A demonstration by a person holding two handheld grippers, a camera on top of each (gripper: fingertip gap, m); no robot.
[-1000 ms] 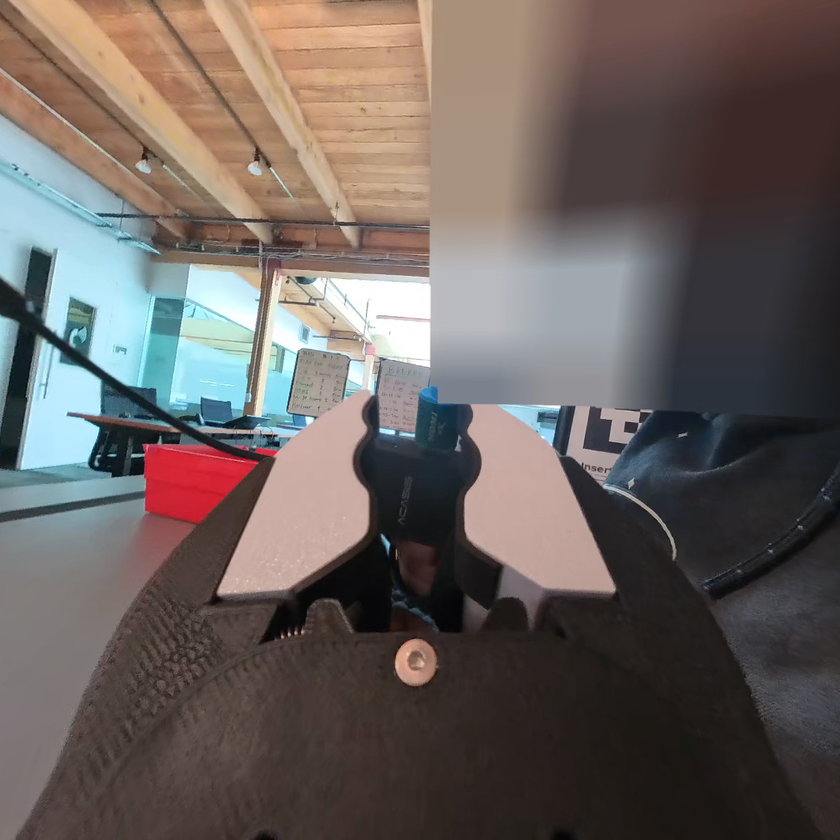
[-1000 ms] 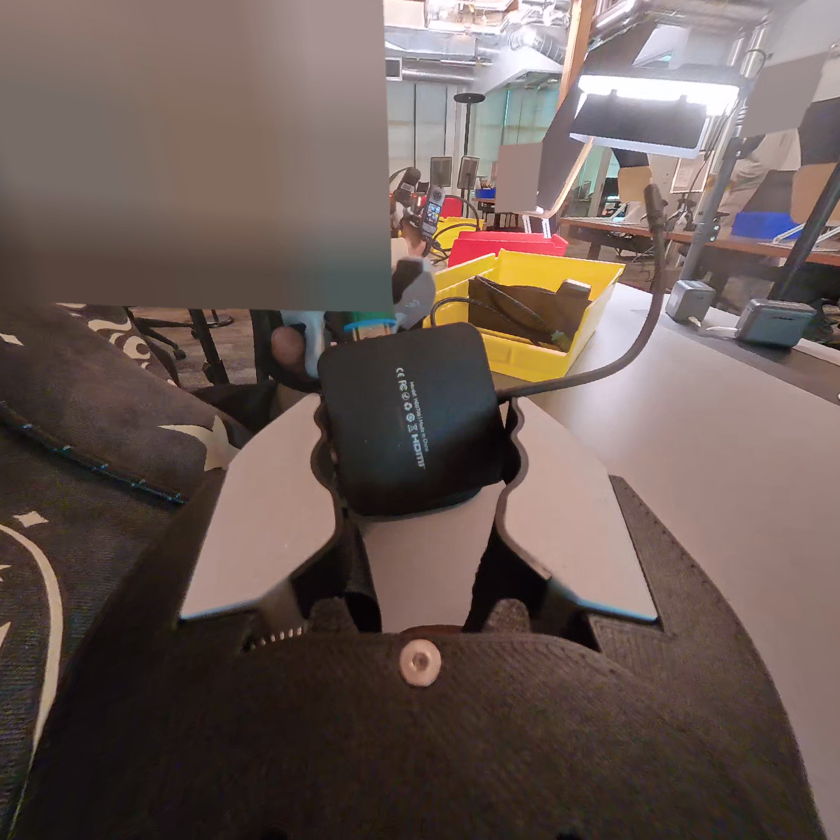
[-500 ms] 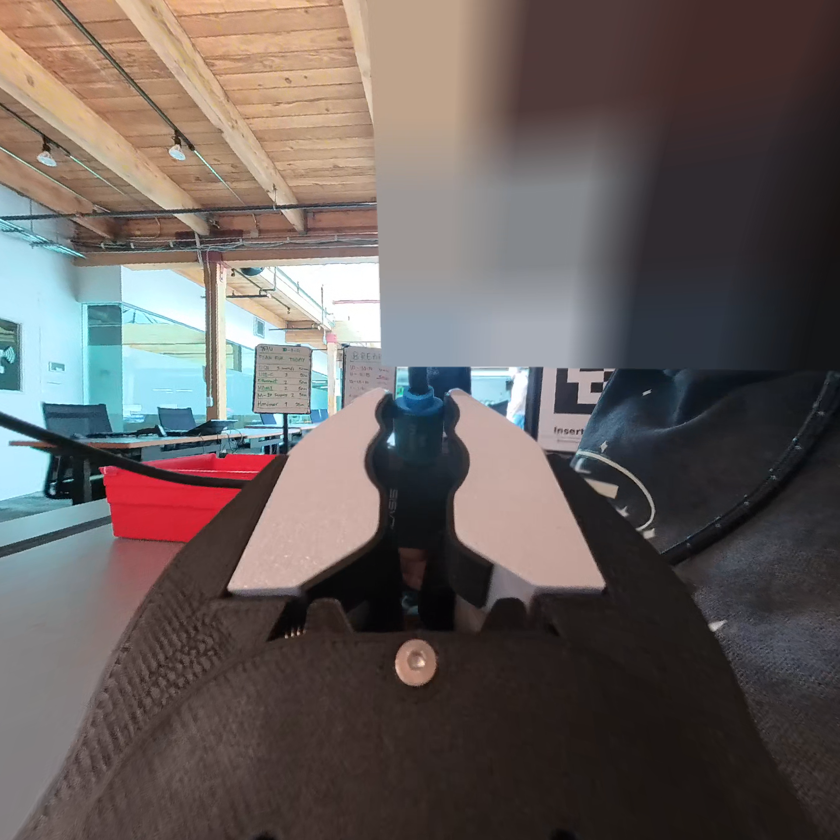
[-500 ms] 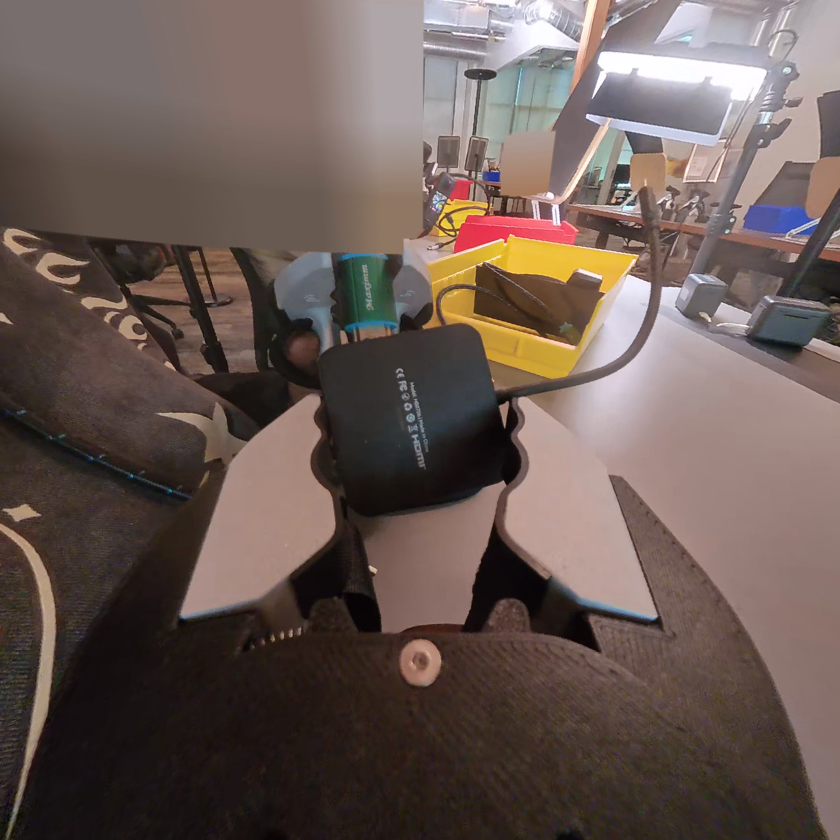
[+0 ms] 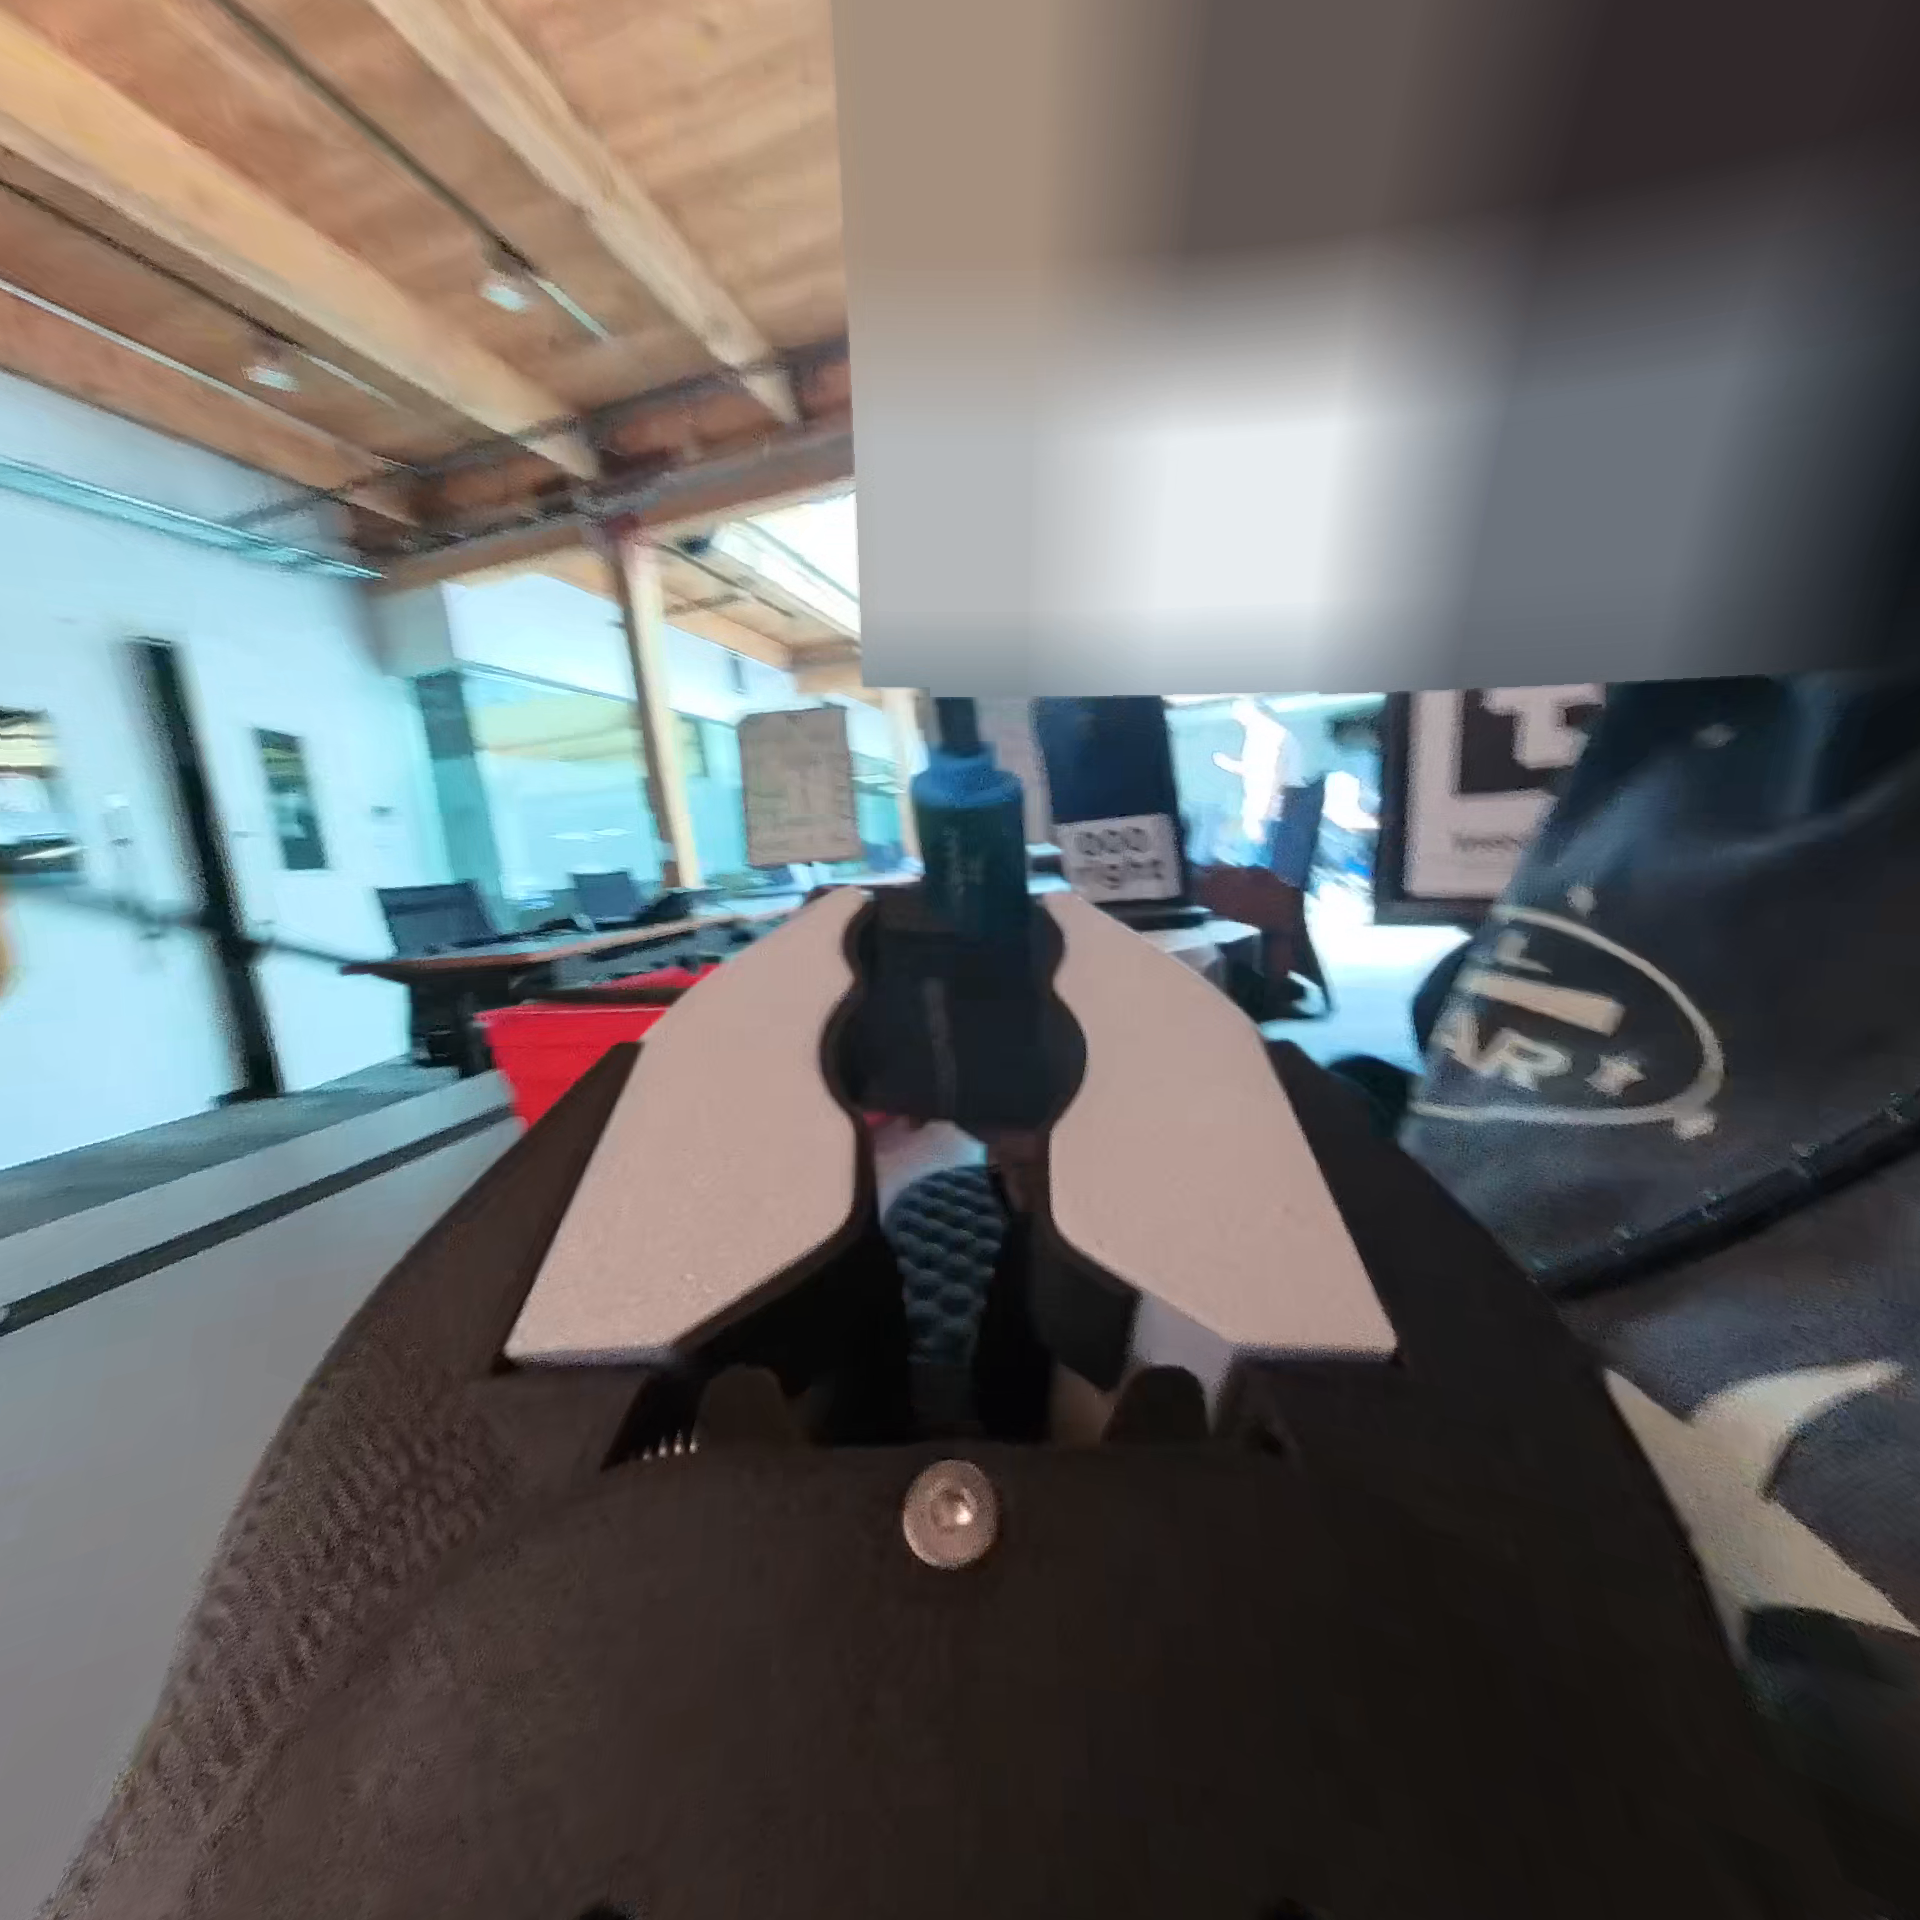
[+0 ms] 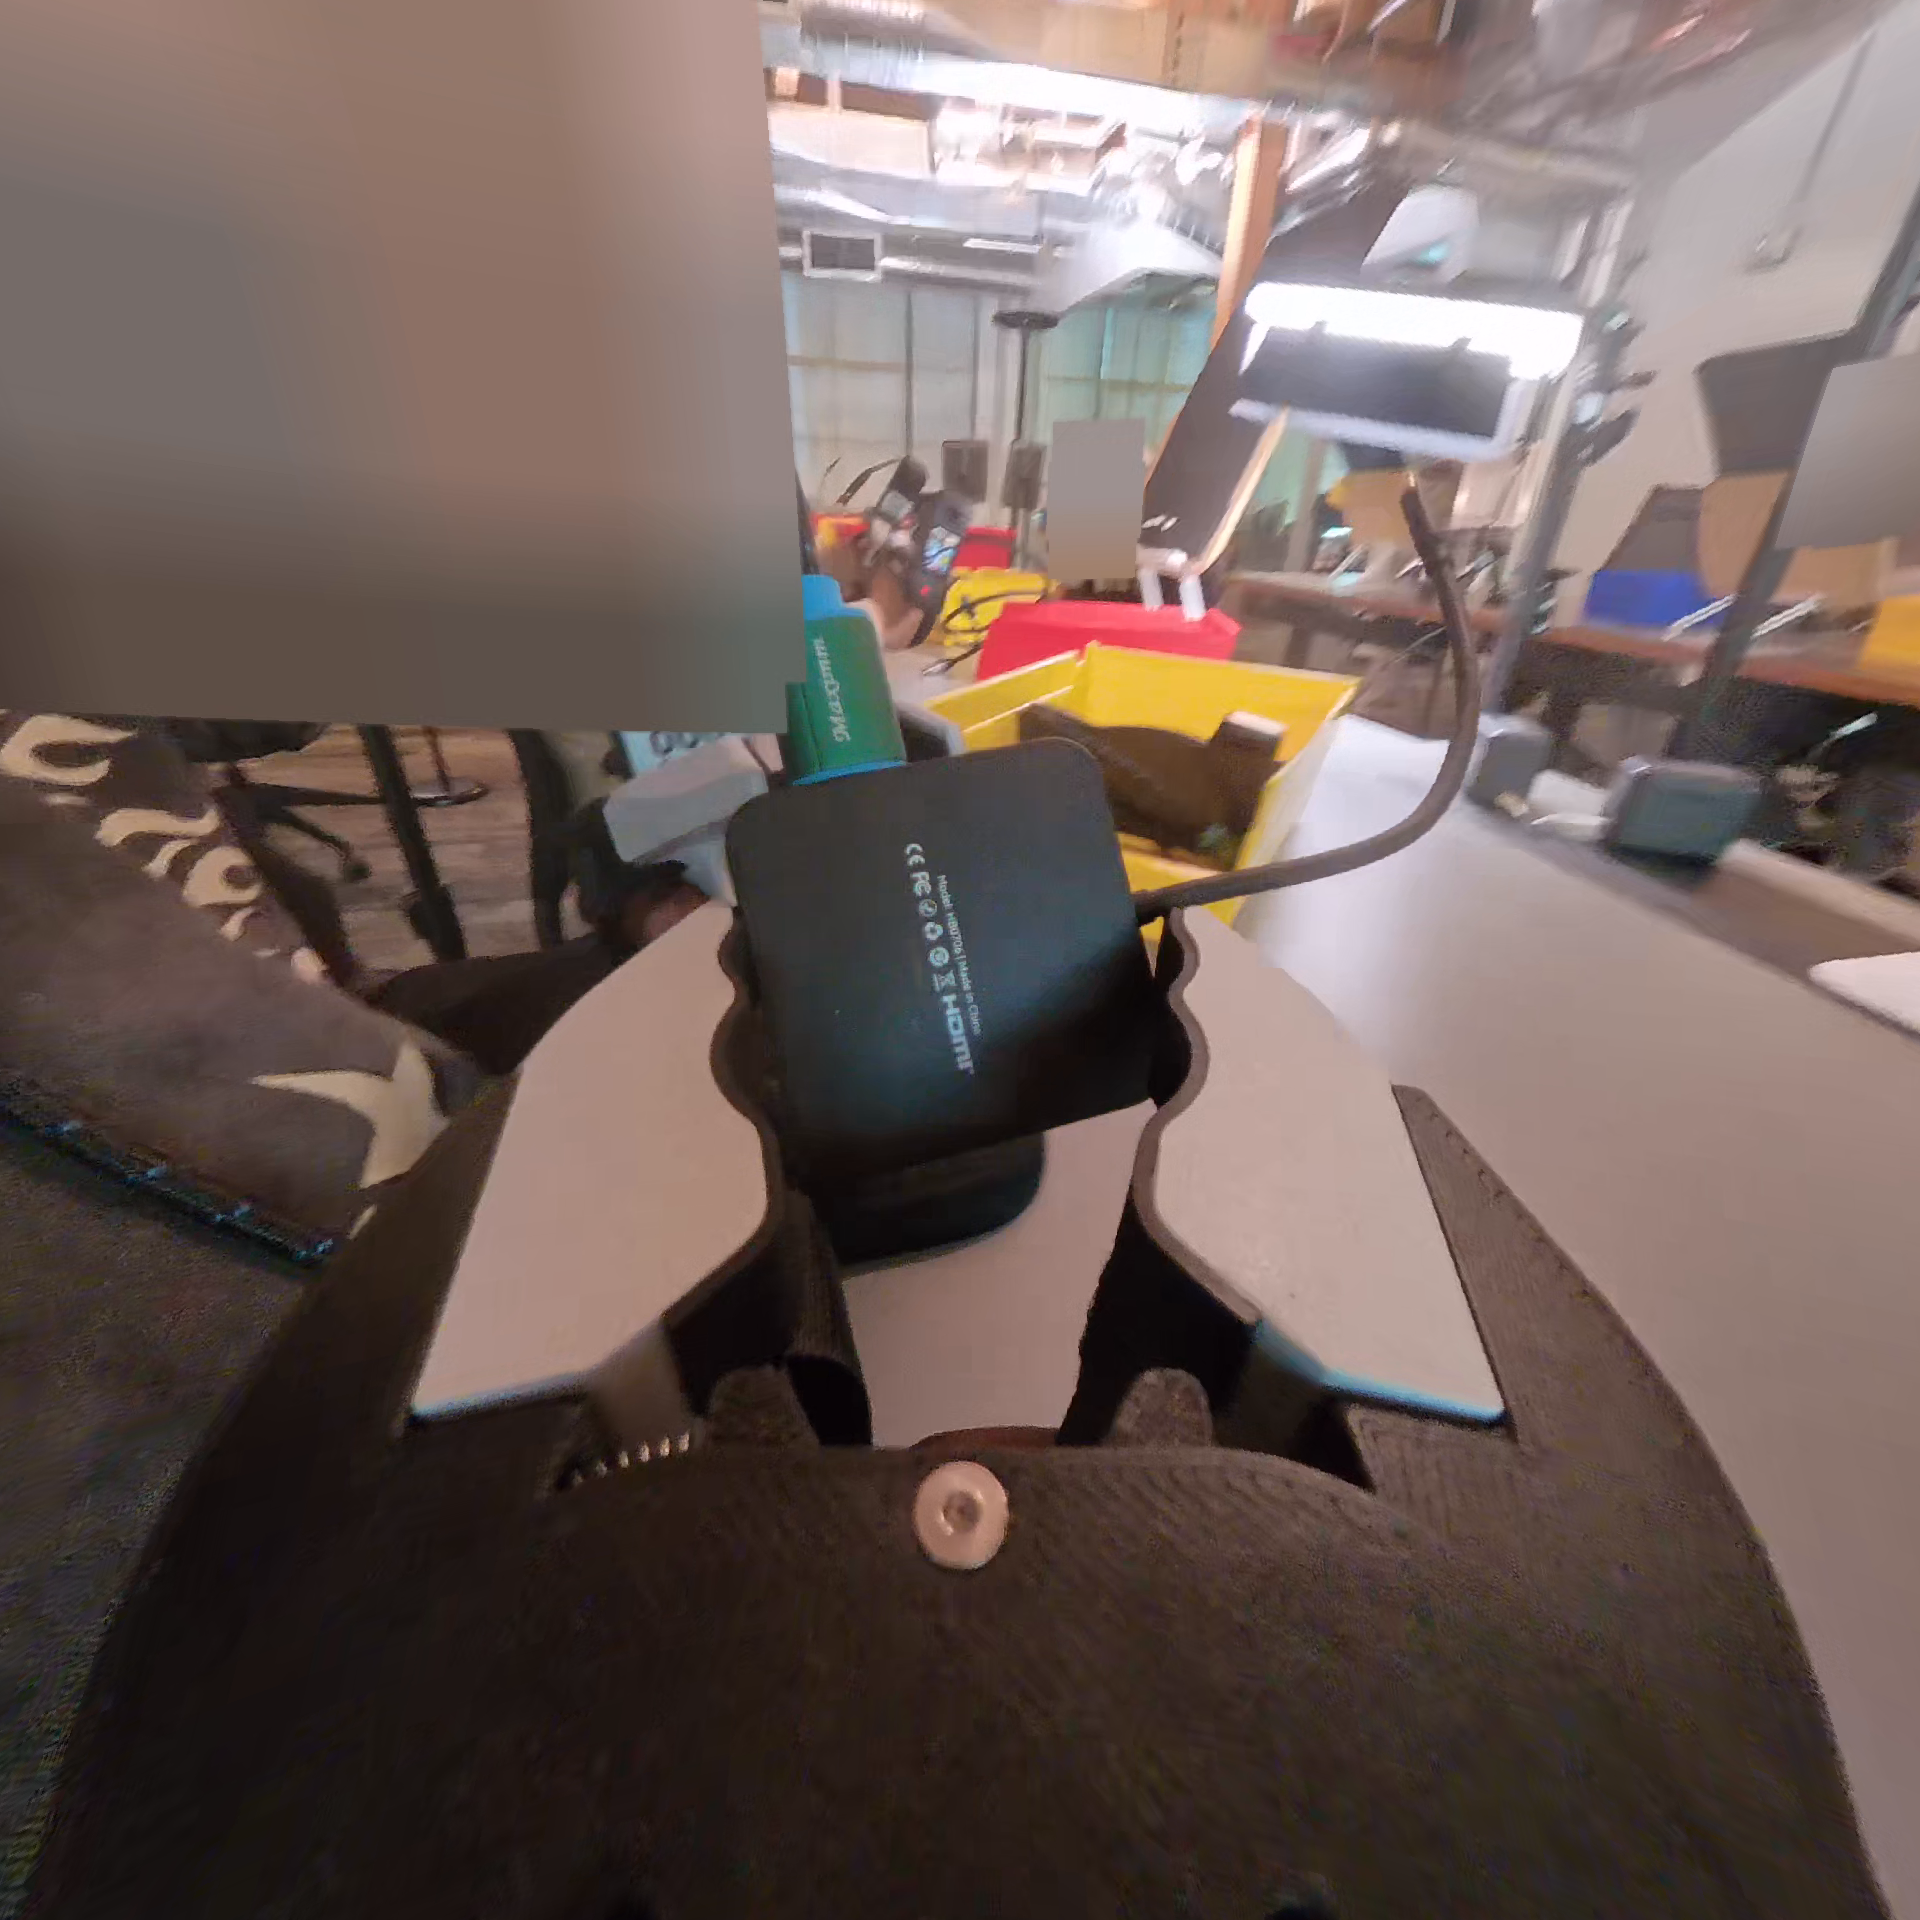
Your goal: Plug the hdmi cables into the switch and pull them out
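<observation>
My right gripper [image 6: 951, 935] is shut on the black square HDMI switch [image 6: 914, 997], held tilted above the grey table [image 6: 1558, 1091]. A black cable [image 6: 1449, 717] leaves the switch's right side and curves upward. A green HDMI plug with blue ends [image 6: 842, 686] stands on the switch's far left corner. I cannot tell how deep it sits. My left gripper [image 5: 956, 925] is shut on that plug [image 5: 966, 842], whose cable runs upward. The left gripper's grey fingers [image 6: 675, 800] show behind the switch in the right wrist view.
A yellow bin [image 6: 1174, 686] holding dark items and a red bin [image 6: 1101, 634] stand beyond the switch. Small grey boxes [image 6: 1683, 810] sit at the right. Another red bin [image 5: 561, 1039] shows in the left wrist view. A person's dark star-patterned clothing [image 6: 156, 935] is close by.
The green plug has swung from lying behind the switch to standing up on its far left corner. The switch has tilted in the right gripper. Both views have shifted and blurred.
</observation>
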